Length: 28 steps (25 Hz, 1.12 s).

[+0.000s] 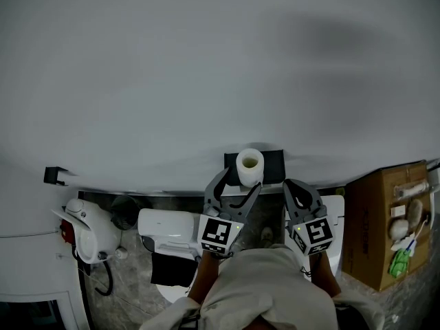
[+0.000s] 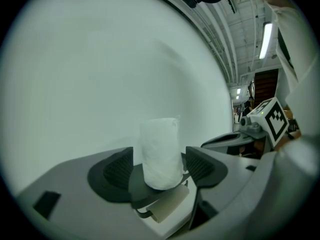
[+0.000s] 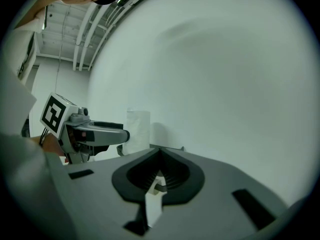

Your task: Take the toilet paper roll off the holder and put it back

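against the wall, mid head view, the roll point(image 1: 249, 165) stands on the black holder point(image 1: 273, 162) with its core hole facing up, so its long axis runs upright along the wall. the left tongs point(image 1: 240, 181) are wide, one jaw on each side of the roll, and the left gripper view shows a gap between each pad and the paper, so nothing is gripped. the right tongs point(image 1: 297, 186) are closed on nothing, just right of the holder and a little back from it. the left is plainly the nearer, straddling the roll from the front; a squeeze across it and a straight lift along its axis looks like what taking it off would need
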{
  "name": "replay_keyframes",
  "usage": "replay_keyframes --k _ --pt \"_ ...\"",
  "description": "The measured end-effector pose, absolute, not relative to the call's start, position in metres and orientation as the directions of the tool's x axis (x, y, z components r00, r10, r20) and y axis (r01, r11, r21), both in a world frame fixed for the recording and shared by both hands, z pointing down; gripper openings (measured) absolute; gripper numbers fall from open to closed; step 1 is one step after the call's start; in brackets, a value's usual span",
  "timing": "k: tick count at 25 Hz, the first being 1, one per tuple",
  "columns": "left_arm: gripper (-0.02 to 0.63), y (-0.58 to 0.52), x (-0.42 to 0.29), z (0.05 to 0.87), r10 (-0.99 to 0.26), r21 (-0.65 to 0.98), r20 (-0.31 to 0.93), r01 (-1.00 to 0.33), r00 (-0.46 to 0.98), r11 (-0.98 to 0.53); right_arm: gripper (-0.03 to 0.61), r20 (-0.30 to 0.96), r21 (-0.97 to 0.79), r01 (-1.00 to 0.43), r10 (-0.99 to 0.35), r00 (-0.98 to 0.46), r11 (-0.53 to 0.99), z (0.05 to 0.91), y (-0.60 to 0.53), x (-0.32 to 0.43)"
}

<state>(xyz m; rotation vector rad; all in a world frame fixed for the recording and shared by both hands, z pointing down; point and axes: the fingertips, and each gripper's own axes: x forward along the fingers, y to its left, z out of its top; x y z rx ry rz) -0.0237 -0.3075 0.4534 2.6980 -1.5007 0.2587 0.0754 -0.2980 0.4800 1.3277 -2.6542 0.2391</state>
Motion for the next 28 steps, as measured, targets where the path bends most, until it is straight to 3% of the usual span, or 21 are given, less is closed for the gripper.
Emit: replay_keyframes --k 23,28 --pt "0.339 -0.330 -0.011 0.461 -0.830 -0.079 0.211 -0.837 0.517 -0.541 -0.003 0.227 -0.074 -0.804 -0.775 -0.590 0.590 0.485 -0.305 0.077" --pt "0.302 -0.327 -0.012 0.461 -0.831 -0.087 0.207 -0.836 0.516 -0.541 -0.003 0.225 -0.071 -0.802 -0.774 -0.592 0.593 0.483 -0.301 0.075"
